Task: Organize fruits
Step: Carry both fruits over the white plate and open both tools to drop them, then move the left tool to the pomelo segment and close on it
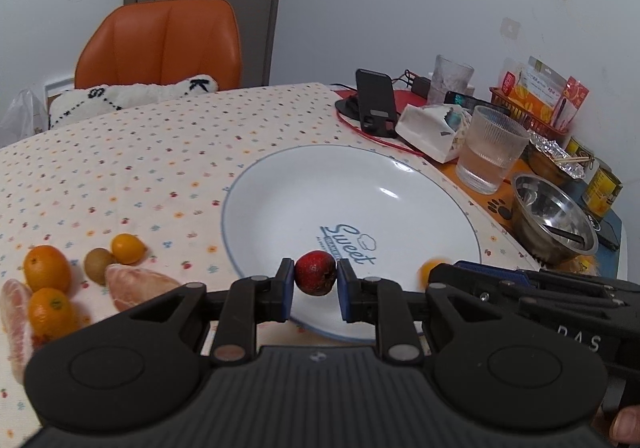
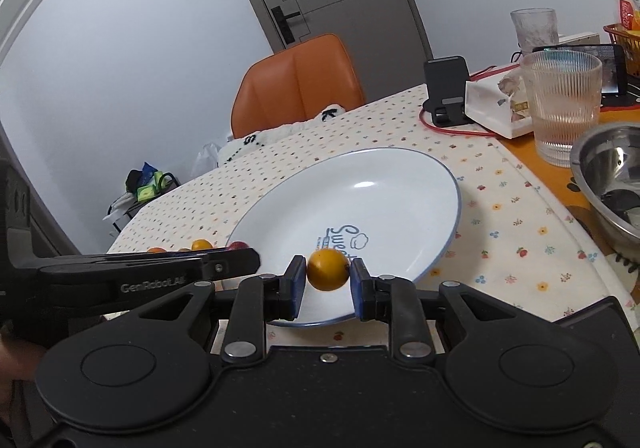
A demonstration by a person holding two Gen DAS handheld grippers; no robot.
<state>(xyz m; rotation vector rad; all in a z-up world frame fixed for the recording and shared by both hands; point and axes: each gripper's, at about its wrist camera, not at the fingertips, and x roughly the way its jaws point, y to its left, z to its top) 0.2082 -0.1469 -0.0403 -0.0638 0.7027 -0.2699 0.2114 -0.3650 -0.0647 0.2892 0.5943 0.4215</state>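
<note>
My left gripper [image 1: 315,280] is shut on a small red fruit [image 1: 315,272], held over the near rim of the white plate [image 1: 320,183] marked "Sweet". My right gripper [image 2: 327,278] is shut on a small orange fruit [image 2: 327,269] over the same plate's [image 2: 380,183] near edge. The orange fruit [image 1: 429,270] also shows blurred past the right gripper's body in the left wrist view. Loose on the tablecloth at the left lie several small oranges [image 1: 47,267], a kiwi [image 1: 98,264] and peeled pomelo pieces [image 1: 136,286].
Right of the plate stand a ribbed glass [image 1: 490,149], a steel bowl [image 1: 554,217], a tissue box [image 1: 434,129], a phone on a stand [image 1: 376,101], cans [image 1: 600,187] and a red basket [image 1: 532,115]. An orange chair [image 1: 160,43] sits behind the table.
</note>
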